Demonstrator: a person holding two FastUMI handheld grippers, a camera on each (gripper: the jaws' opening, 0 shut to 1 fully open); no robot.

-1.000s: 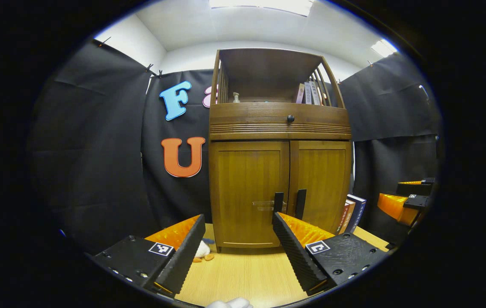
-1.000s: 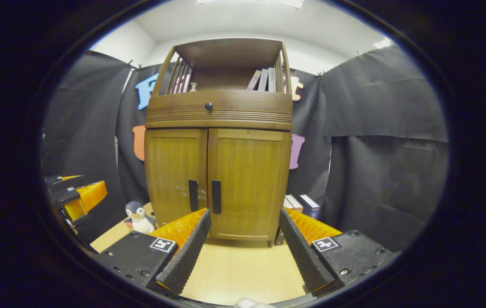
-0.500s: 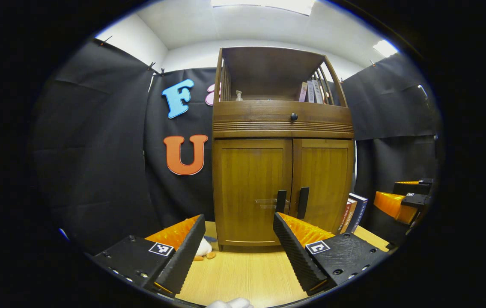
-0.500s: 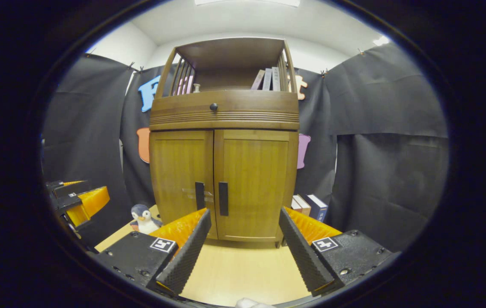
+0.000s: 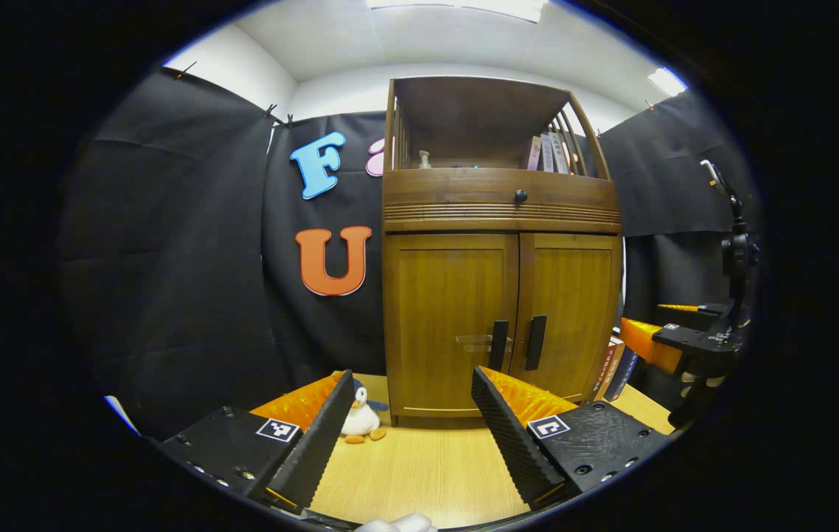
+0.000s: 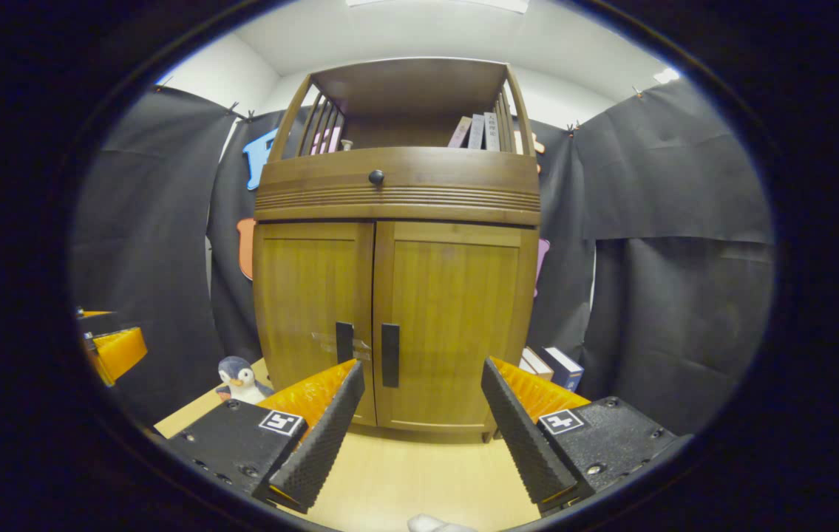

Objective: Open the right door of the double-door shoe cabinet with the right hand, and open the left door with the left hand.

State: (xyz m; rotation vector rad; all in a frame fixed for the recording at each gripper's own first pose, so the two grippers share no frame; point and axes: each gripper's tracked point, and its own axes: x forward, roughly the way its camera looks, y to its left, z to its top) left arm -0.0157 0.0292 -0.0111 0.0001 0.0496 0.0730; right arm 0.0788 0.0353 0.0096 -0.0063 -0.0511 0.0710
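Ahead of both grippers, the shoe cabinet [image 6: 393, 295] is standing shut on the table [image 6: 419, 480]. Right gripper [image 6: 419, 384] is gaping before the right door handle [image 6: 390, 355]; left gripper [image 5: 412, 384] is gaping too, apart from the left door handle [image 5: 499, 345]

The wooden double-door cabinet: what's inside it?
Both lower doors are shut, hiding their contents. The open top shelf shows upright books and a small pale bottle.
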